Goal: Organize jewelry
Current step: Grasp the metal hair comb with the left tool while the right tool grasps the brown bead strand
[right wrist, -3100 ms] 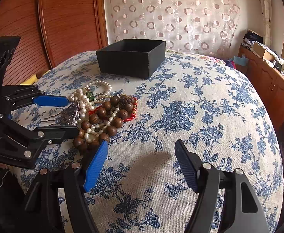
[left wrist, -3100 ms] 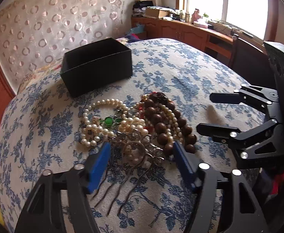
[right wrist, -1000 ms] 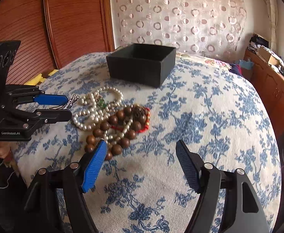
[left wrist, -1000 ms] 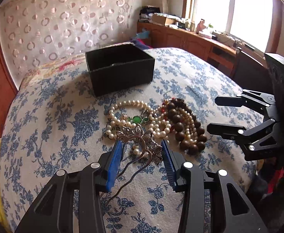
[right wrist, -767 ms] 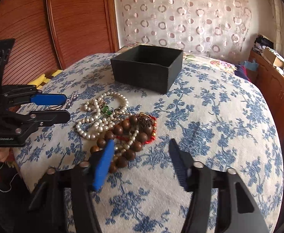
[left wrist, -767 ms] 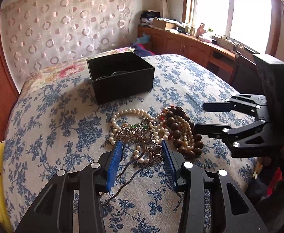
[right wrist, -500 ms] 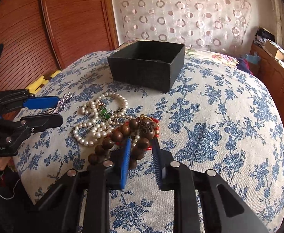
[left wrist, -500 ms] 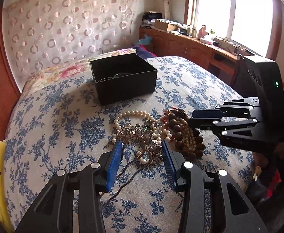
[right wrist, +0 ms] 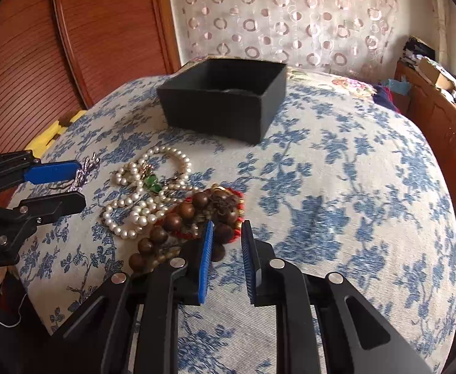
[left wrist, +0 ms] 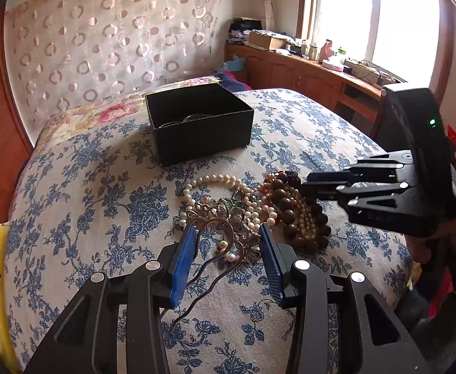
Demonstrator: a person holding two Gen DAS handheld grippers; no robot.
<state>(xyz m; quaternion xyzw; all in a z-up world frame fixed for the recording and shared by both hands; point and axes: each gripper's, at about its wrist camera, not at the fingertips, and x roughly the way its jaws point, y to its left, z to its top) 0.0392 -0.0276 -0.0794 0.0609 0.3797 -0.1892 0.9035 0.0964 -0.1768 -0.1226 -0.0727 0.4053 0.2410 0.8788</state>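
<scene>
My left gripper [left wrist: 227, 233] is shut on a silver hair comb [left wrist: 225, 230] with pearls and holds it above the floral tablecloth; it also shows in the right wrist view [right wrist: 86, 166]. A pile of jewelry lies on the cloth: a pearl necklace [right wrist: 134, 205] with a green stone [right wrist: 152, 182] and a brown wooden bead bracelet [right wrist: 178, 215] over a red string. My right gripper [right wrist: 226, 229] is nearly closed around the near end of the brown beads; whether it grips them is unclear. A black open box [right wrist: 225, 99] stands behind.
The table [right wrist: 352, 187] is round with a blue floral cloth. A wooden panel wall [right wrist: 72, 31] is at the left, a patterned curtain [left wrist: 103, 46] behind, and a wooden counter with clutter [left wrist: 306, 62] under the window.
My left gripper closed on the hair comb and lifted it. My right gripper moved left to the brown beads and narrowed from wide open to a small gap.
</scene>
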